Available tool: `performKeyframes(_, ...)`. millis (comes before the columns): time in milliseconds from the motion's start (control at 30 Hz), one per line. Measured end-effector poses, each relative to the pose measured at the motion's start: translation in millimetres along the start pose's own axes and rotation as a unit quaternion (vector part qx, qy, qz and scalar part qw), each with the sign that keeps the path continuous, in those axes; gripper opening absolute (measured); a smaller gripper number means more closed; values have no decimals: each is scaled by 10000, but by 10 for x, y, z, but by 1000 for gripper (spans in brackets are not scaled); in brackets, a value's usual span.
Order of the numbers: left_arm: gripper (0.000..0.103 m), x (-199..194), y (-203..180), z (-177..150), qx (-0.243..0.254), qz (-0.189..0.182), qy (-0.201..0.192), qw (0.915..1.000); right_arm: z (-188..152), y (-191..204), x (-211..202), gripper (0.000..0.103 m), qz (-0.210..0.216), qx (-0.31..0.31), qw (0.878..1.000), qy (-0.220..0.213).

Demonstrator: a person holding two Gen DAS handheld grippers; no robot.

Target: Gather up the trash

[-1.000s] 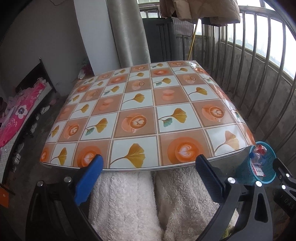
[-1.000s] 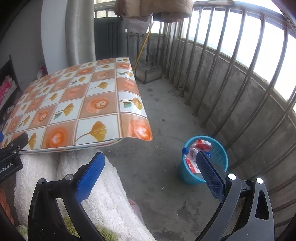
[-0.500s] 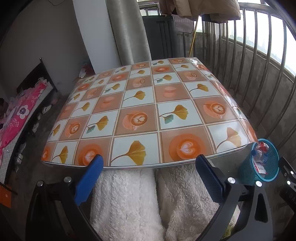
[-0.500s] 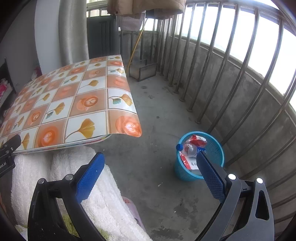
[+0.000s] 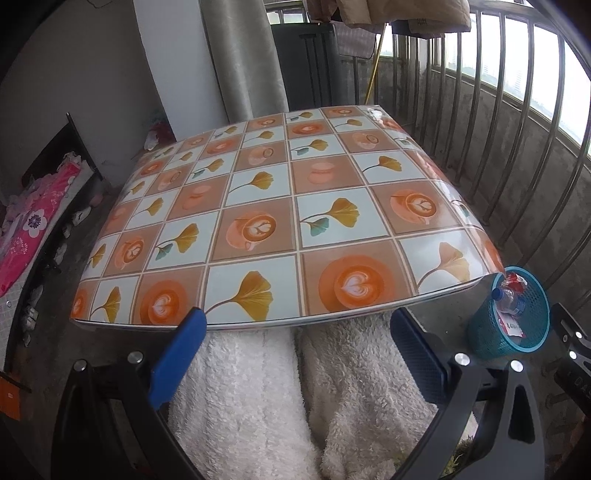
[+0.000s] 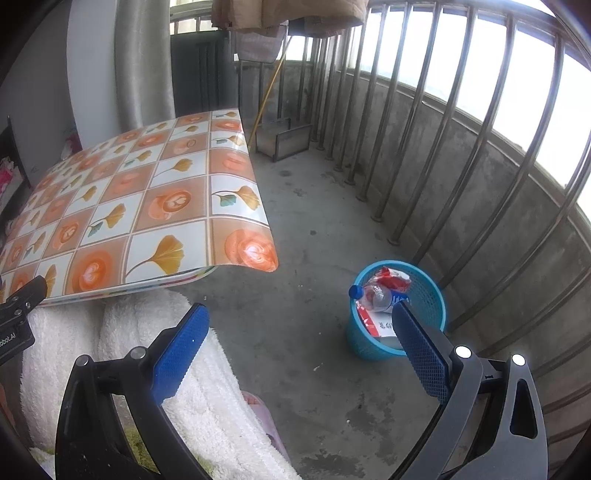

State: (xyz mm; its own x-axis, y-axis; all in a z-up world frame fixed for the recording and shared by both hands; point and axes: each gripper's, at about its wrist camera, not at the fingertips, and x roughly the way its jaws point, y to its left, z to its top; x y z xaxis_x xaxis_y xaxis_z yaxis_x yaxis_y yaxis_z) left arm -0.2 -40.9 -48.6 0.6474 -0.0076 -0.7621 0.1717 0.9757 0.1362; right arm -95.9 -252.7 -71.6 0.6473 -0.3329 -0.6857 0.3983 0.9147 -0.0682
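Trash fills the blue basket (image 6: 397, 317) on the concrete floor (image 6: 317, 206) near our right gripper (image 6: 299, 347): a clear bottle (image 6: 375, 295) with a blue cap lies across the rim over red and white wrappers (image 6: 395, 277). Both our grippers hang with fingers spread wide, gripping nothing. Below our left gripper (image 5: 295, 354) lie our white fleece-covered legs (image 5: 258, 398). Beyond them is the table (image 5: 280, 229) in its ginkgo-and-coffee cloth. Farther off, railing bars (image 6: 424, 122) line the balcony.

A home balcony.
Metal railing bars (image 6: 436, 155) line a concrete floor (image 6: 314, 206); laundry (image 5: 402, 14) hangs overhead, with a tile-patterned surface (image 5: 280, 221) and bedding (image 5: 26, 229) nearby.
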Motion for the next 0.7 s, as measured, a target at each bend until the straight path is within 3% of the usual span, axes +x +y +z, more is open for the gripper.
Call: performKeyframes(700, 97, 5, -37, -10, 25, -104, 45, 9999, 11, -52, 0, 95, -45, 32, 10000, -26)
